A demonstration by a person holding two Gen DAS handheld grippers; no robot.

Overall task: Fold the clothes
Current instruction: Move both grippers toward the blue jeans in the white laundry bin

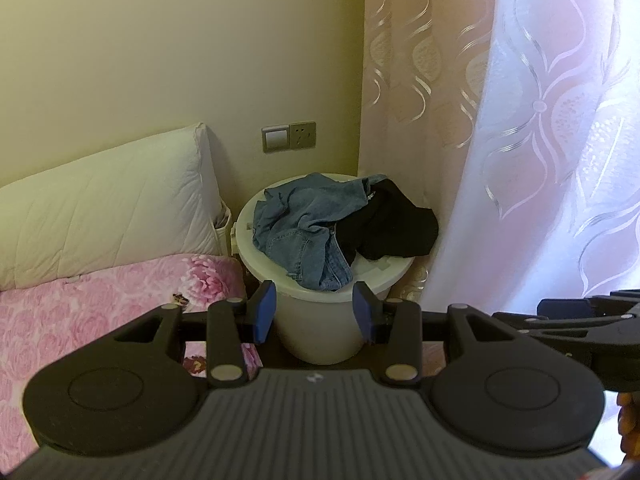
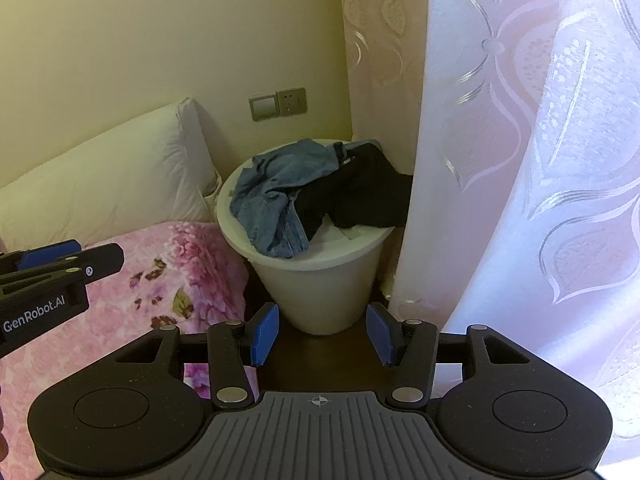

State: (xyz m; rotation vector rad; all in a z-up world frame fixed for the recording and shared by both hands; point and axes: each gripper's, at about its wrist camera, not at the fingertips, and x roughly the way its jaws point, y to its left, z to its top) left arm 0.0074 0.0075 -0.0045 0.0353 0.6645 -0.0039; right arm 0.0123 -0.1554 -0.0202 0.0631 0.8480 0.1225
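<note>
1. Both sets of tongs are released with nothing between the pads: left tongs (image 1: 315, 312) and right tongs (image 2: 323, 334) hang side by side, aimed at the corner.
2. The clothes sit heaped on a white lidded bucket (image 1: 320, 332) between the bed (image 1: 100, 304) and the curtain (image 1: 540, 140).
3. Blue jeans (image 1: 300, 232) drape over the lid's front edge, with a black garment (image 1: 388, 224) touching them on the curtain side.

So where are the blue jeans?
In both views, the jeans lie crumpled on the white bucket in the corner, left of the black top, between bed and curtain.
</note>
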